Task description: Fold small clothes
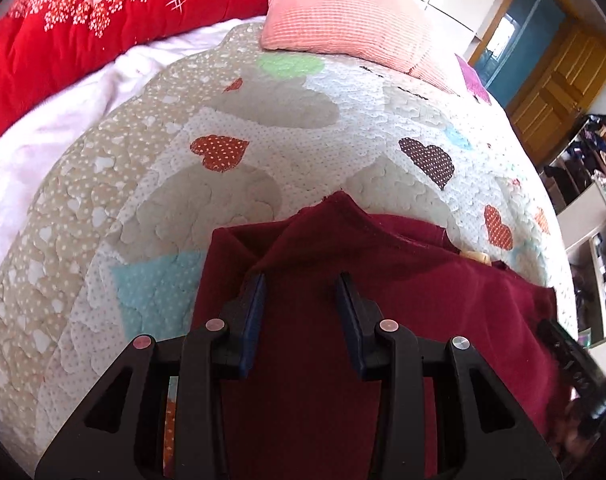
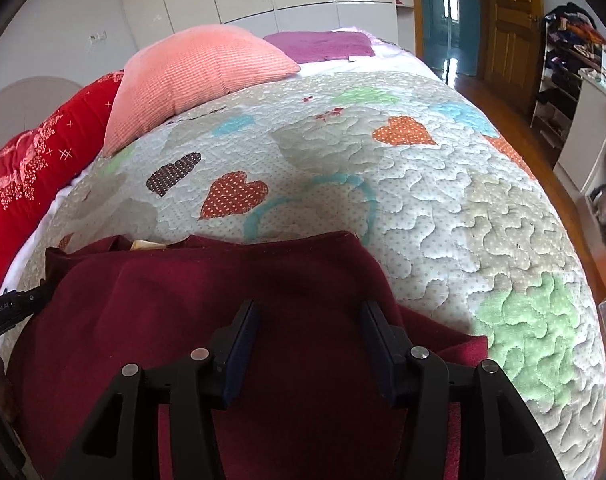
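A dark red garment (image 1: pixel 383 280) lies on the heart-patterned quilt (image 1: pixel 263 152), partly folded, with a raised flap at its far edge and a small yellow label showing. My left gripper (image 1: pixel 301 280) is open, its jaws wide apart just above the garment's left part. The garment also shows in the right wrist view (image 2: pixel 207 292). My right gripper (image 2: pixel 310 308) is open above the garment's right part, near its right edge. Neither holds cloth. The other gripper's body shows at each view's side edge.
A pink pillow (image 2: pixel 199 76) and a red blanket (image 1: pixel 83 24) lie at the bed's far side, with a purple cloth (image 2: pixel 323 44) beyond. White fleece (image 1: pixel 63 120) lies left. The bed edge drops to a wooden floor (image 2: pixel 575 208) on the right, with shelves beyond.
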